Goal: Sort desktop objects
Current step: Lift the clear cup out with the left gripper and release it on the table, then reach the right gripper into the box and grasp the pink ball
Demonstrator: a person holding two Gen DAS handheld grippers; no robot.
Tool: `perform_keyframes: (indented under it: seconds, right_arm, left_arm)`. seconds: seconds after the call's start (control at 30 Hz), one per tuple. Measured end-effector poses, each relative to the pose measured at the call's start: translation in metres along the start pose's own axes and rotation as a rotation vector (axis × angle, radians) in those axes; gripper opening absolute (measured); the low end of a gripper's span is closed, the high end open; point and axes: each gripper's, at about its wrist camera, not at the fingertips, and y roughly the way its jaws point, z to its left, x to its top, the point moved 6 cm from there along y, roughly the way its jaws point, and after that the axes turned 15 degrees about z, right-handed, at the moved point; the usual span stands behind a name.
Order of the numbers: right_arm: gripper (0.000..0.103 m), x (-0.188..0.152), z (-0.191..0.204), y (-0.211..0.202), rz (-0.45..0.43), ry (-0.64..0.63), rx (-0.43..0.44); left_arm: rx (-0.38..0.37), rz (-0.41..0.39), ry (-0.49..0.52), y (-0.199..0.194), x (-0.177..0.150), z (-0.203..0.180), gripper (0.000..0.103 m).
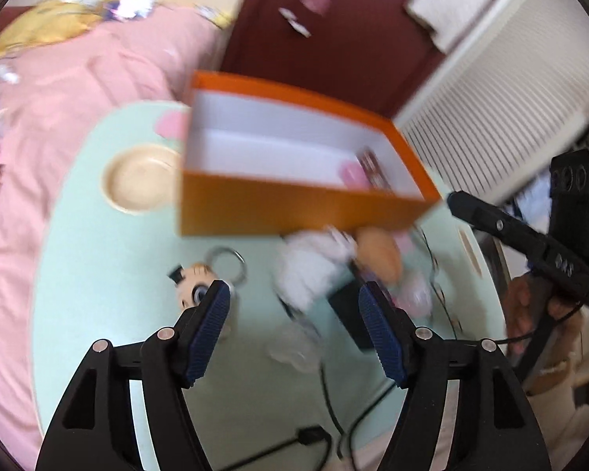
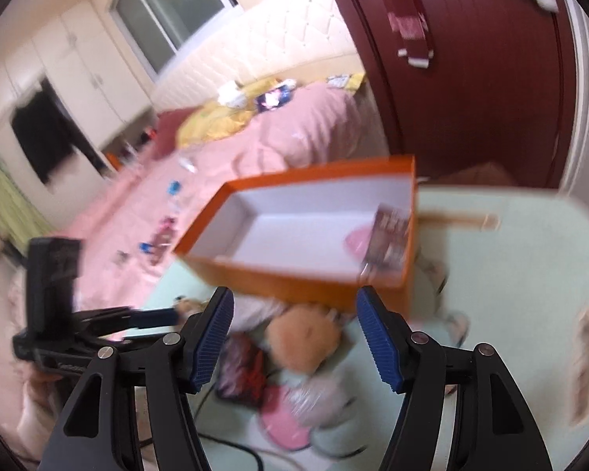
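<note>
Mid-sort: both claws stood half open and empty, left claw (image 1: 294, 302) and right claw (image 2: 292, 314) hovering over toy pile (image 1: 333, 267) on mint worktop (image 1: 98, 282). Orange box (image 1: 294, 204) behind already held pink item. Next likely: grasp one toy. Blur hid toy details; keychain (image 1: 200, 278) partly covered.

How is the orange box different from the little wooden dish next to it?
The orange box is rectangular with straight, tall walls; the wooden dish is round and shallow. The box is bright orange outside and white inside; the dish is pale tan all over. The box holds a few things at one end; the dish looks empty. Both sit open-topped on the pale green table.
</note>
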Motion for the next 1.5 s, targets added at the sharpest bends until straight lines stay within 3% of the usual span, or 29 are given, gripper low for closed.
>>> perform_keyframes:
  seconds: [0.17,0.27,0.37,0.6,0.7,0.83,0.9,1.0,1.2,1.33,1.5]
  right_arm:
    - [0.064,0.054,-0.007,0.022,0.155,-0.086,-0.170]
    - [0.048,0.072,-0.007,0.046,0.252,-0.158,-0.254]
    - [0.040,0.081,-0.003,0.075,0.382,-0.217,-0.237]
    - [0.038,0.094,-0.029,0.107,0.561,-0.200,-0.379]
    - [0.042,0.090,-0.041,0.120,0.632,-0.179,-0.429]
    - [0.043,0.093,-0.032,0.122,0.657,-0.089,-0.206]
    - [0.042,0.097,-0.029,0.116,0.641,-0.053,-0.158]
    - [0.042,0.097,-0.028,0.108,0.624,-0.129,-0.292]
    - [0.043,0.074,-0.015,0.113,0.751,-0.260,-0.325]
    - [0.043,0.074,-0.008,0.119,0.756,-0.308,-0.376]
    - [0.042,0.065,-0.010,0.133,0.826,-0.253,-0.280]
  left_arm:
    - [-0.006,-0.132,-0.004,-0.010,-0.002,0.002,0.069]
    - [-0.044,-0.148,0.023,-0.009,-0.003,-0.001,0.069]
    - [-0.043,-0.142,0.034,-0.006,-0.006,0.001,0.069]
    - [-0.081,-0.156,-0.021,-0.010,-0.010,0.019,0.070]
    - [-0.108,-0.159,-0.057,-0.011,-0.010,0.027,0.077]
    - [-0.158,-0.157,-0.110,-0.011,-0.010,0.038,0.077]
    - [-0.157,-0.156,-0.119,-0.010,-0.010,0.040,0.077]
    - [-0.157,-0.154,-0.113,-0.010,-0.010,0.039,0.077]
    - [-0.173,-0.135,-0.100,-0.005,-0.012,0.034,0.077]
    - [-0.175,-0.127,-0.096,-0.004,-0.012,0.033,0.077]
    - [-0.177,-0.128,-0.095,-0.006,-0.013,0.034,0.077]
